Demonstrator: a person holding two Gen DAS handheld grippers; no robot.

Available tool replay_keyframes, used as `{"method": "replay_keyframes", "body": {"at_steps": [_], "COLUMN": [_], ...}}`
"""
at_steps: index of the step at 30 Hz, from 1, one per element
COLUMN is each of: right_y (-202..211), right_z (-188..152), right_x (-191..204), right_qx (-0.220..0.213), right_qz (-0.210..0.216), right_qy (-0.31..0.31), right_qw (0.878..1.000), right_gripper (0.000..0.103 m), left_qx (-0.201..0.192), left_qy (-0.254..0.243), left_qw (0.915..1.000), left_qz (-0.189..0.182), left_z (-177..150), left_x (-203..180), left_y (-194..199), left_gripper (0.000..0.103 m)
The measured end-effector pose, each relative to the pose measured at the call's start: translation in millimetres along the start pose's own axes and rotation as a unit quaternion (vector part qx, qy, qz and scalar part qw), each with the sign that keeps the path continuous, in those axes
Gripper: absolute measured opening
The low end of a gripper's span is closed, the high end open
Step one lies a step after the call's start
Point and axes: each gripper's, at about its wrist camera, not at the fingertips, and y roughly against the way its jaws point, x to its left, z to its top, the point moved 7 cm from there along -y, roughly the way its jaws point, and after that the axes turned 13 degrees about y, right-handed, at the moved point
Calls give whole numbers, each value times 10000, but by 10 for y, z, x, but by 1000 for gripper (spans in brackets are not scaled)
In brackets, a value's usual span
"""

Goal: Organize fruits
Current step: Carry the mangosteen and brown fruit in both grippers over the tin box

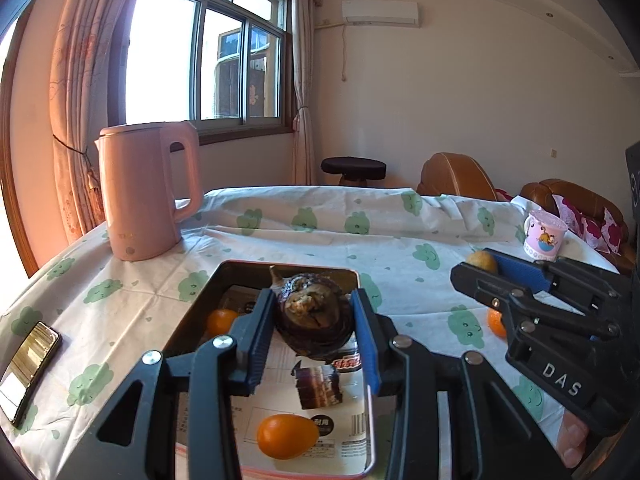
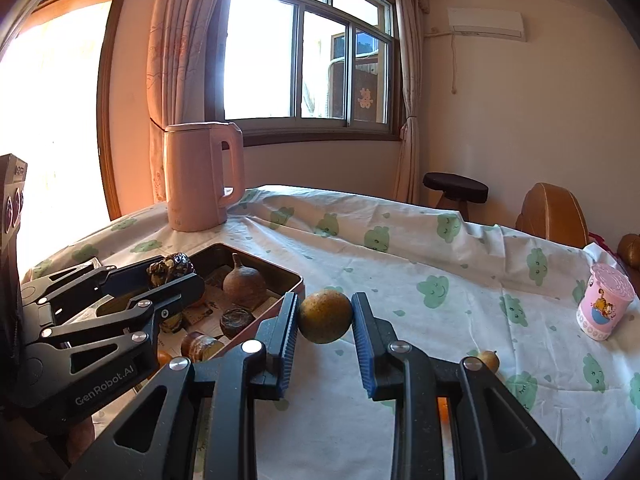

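1. Here, nearest me, an oval orange fruit (image 1: 287, 437) lies in the metal tray (image 1: 370, 420), its long axis crosswise, narrower end right.
2. My left hand-held gripper (image 1: 314, 322) clamps a dark, mottled fruit (image 1: 314, 316) above the tray; I cannot tell its long axis.
3. My right hand-held gripper (image 2: 325, 316) squeezes a round yellow-green fruit (image 2: 325, 316) above the worktop (image 2: 460, 264), just beside the tray's corner.
4. A brown pear-shaped fruit (image 2: 244, 284) sits in the tray, stem up.
5. Farther off stand a pink kettle (image 1: 146, 194) and a cartoon cup (image 2: 606, 306).
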Motion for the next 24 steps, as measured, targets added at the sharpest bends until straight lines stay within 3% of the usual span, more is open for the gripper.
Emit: {"method": "replay_keyframes", "body": {"at_steps": [12,24], "right_y": [-241,-457], "right_z": [273,334], "right_x": [452,689], "right_qx": [-67,52], "right_qz": [429,737], "right_qy": [307,377], "right_qw": [9986,9966], "right_gripper": [29,29], "left_qx": [19,158], "left_qy": [110,147], "left_qw": [9993,9978], "left_qz": [369,627], "left_z": [-4,-102], "left_x": [399,648], "left_y": [72,58], "left_gripper": [40,40]}}
